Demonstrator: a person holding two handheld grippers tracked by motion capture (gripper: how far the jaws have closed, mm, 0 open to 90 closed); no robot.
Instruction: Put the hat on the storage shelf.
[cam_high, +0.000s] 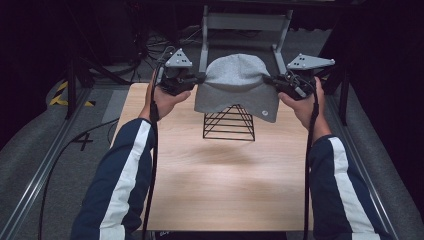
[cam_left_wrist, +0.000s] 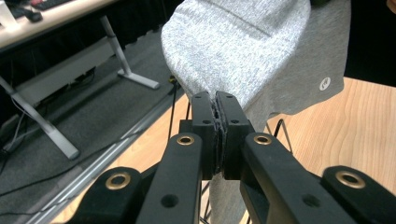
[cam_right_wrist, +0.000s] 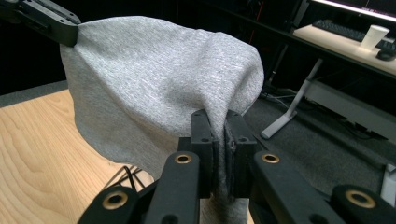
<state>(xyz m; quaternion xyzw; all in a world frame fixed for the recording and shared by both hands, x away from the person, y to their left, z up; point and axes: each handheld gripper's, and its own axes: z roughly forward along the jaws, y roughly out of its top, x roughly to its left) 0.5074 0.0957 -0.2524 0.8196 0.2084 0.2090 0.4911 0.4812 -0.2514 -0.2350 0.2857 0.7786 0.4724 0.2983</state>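
Two grippers clamped on grey beanie (cam_high: 237, 85): left gripper (cam_high: 199, 78) jaws closed on its left edge, right gripper (cam_high: 267, 80) jaws closed on its right edge. Stretched between them, held above black wire pyramid stand (cam_high: 229, 123) at far end of wooden counter (cam_high: 225, 180). Small white logo (cam_high: 264, 113) near hem.

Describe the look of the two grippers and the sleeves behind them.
Both the left gripper and the right gripper are black, each topped by a grey three-cornered plate dotted with small markers. Seen close, the jaws carry brass-ringed pivot holes. A black cable trails from each along the forearm. The sleeves are dark navy with a broad white stripe.
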